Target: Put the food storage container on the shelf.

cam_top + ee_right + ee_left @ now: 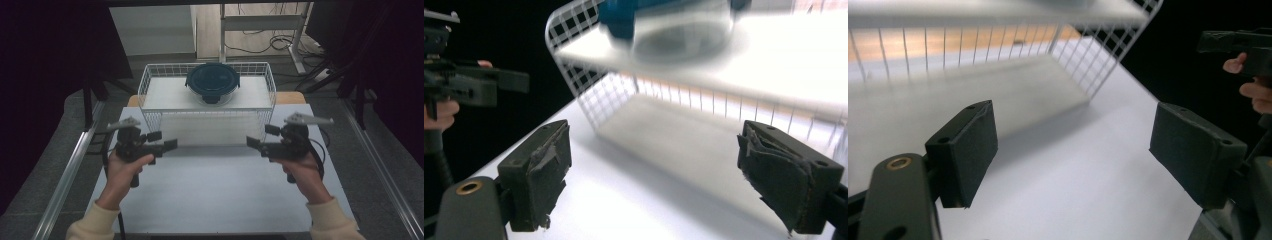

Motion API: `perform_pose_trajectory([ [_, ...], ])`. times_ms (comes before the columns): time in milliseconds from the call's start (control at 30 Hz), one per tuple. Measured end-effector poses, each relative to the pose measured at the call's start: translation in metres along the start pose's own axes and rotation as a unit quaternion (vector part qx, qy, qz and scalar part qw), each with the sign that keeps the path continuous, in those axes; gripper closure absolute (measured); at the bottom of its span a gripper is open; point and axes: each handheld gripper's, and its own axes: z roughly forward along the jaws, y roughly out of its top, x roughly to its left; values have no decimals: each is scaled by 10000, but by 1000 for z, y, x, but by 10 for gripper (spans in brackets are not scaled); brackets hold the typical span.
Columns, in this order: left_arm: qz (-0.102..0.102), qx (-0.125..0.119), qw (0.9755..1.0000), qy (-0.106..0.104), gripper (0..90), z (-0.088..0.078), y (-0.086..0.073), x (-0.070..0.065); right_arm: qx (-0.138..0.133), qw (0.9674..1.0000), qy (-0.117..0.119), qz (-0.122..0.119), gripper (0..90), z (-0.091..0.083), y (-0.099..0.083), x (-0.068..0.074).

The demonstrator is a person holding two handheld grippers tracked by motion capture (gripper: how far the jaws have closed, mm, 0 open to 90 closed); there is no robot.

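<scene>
White wire basket (150, 80) holds the lidded container (212, 81) at the worktop's (210, 190) far end; our left tongs (162, 142) and right tongs (257, 141), both open and empty, could snag its mesh.

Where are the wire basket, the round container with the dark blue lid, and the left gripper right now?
wire basket (150, 75): high view, far-left corner of its white rim.
round container (213, 80): high view, middle of its dark blue lid.
left gripper (162, 141): high view, between its open jaws' tips.
</scene>
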Motion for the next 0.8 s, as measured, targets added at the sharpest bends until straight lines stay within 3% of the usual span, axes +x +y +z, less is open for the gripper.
perform_pose_trajectory([
  [33,9,36,10000,16,190,-4,-19,1,52,10000,-12,8,139,-4,-11,-1],
  [100,36,92,9999,94,188,-7,-37,2,100,9999,-76,-10,141,-11,-31,-3],
  [167,33,175,9997,141,187,-8,-53,4,192,9996,-186,-74,148,-18,-50,-5],
  [200,33,175,9997,141,188,-8,-53,4,192,9996,-186,-74,148,-18,-50,-5],
  [233,30,200,9997,163,189,-8,-60,4,296,9991,-279,-109,150,-22,-67,-9],
  [267,91,368,9990,238,188,-5,-75,4,343,9989,-299,-68,151,-24,-76,-11],
  [367,158,466,9982,341,188,-1,-91,4,525,9980,-357,-27,153,-23,-97,-17],
  [467,190,564,9975,374,188,3,-97,4,756,9962,-440,-47,153,-17,-106,-20],
  [600,170,461,9981,378,187,1,-95,4,673,9966,-455,-163,153,-18,-102,-17],
  [800,94,495,9980,394,175,0,-98,7,607,9971,-439,-168,119,-20,-105,-16],
])
